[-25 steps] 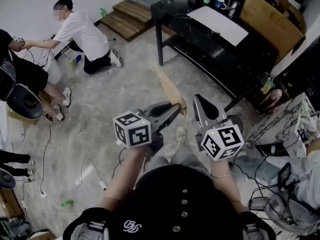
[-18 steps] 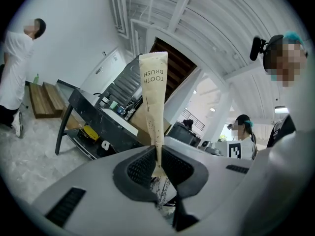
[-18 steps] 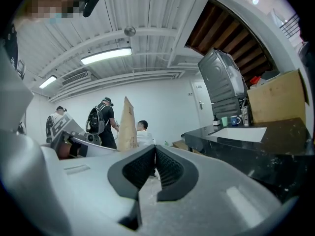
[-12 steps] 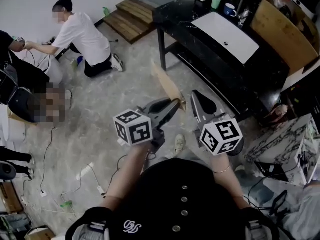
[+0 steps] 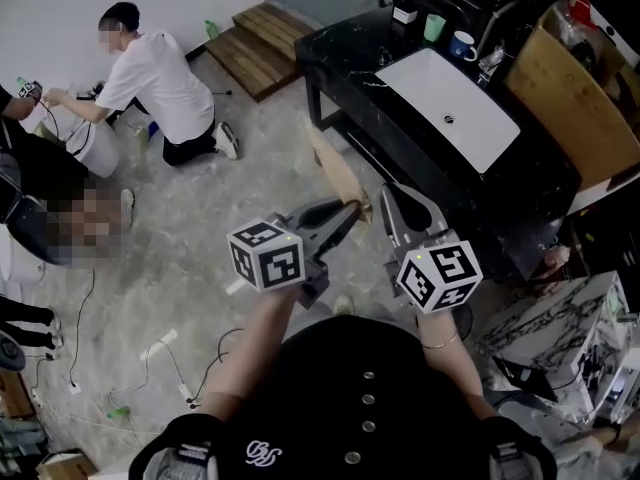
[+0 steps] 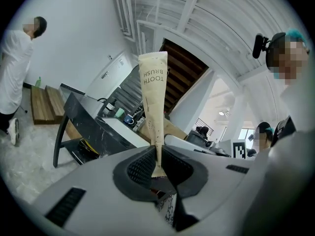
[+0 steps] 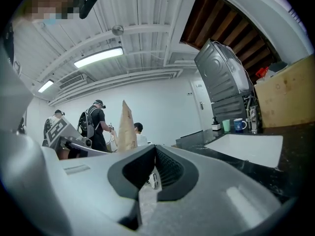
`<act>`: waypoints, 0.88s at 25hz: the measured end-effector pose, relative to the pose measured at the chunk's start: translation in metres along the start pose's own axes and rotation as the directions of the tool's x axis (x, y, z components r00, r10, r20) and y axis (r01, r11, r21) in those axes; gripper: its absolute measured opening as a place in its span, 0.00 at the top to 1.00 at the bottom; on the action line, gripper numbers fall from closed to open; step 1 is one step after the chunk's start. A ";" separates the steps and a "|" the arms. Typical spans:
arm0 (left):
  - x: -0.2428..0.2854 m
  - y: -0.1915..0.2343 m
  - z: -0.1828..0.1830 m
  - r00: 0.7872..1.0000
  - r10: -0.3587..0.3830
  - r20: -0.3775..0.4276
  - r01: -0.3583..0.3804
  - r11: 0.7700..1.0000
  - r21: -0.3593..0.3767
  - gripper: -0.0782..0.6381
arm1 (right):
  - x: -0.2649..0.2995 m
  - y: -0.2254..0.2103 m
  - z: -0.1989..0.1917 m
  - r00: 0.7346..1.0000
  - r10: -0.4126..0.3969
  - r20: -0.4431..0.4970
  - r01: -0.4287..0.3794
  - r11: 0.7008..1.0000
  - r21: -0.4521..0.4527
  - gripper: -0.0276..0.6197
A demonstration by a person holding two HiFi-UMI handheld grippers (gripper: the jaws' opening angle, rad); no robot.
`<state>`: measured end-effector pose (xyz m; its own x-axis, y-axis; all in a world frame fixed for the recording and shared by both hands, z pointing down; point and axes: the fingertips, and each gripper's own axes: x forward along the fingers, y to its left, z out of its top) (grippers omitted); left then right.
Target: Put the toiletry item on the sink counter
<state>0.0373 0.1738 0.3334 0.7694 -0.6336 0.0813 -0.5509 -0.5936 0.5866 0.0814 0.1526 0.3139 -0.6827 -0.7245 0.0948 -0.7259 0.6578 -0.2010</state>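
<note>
My left gripper is shut on the bottom edge of a tan paper toothbrush packet, which sticks forward over the floor. In the left gripper view the packet stands upright from the closed jaws. My right gripper is beside it, shut with nothing in it; in the right gripper view its jaws meet and the packet shows at the left. The black sink counter with a white basin lies ahead to the right, apart from both grippers.
A blue mug and a green cup stand behind the basin. A wooden crate sits right of the counter. A person kneels on the floor at the left near wooden steps. Cables trail across the floor.
The view has shifted toward the sink counter, so the basin now shows fully and closer. Both grippers keep the same pose, the left still holding the packet.
</note>
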 end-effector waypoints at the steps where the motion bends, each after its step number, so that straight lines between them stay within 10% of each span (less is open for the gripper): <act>1: 0.005 0.002 0.002 1.000 0.002 0.000 -0.002 1.000 -0.001 0.83 | 0.003 -0.005 0.001 1.000 0.001 0.000 -0.001 1.000 0.003 0.95; 22: 0.074 0.088 0.052 0.999 -0.006 -0.053 0.004 0.999 -0.039 0.83 | 0.095 -0.070 0.006 0.999 0.031 -0.019 -0.030 0.998 0.051 0.95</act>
<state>0.0293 0.0486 0.3495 0.7886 -0.6030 0.1206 -0.5350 -0.5761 0.6179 0.0682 0.0361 0.3312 -0.7065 -0.6996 0.1069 -0.6998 0.6680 -0.2533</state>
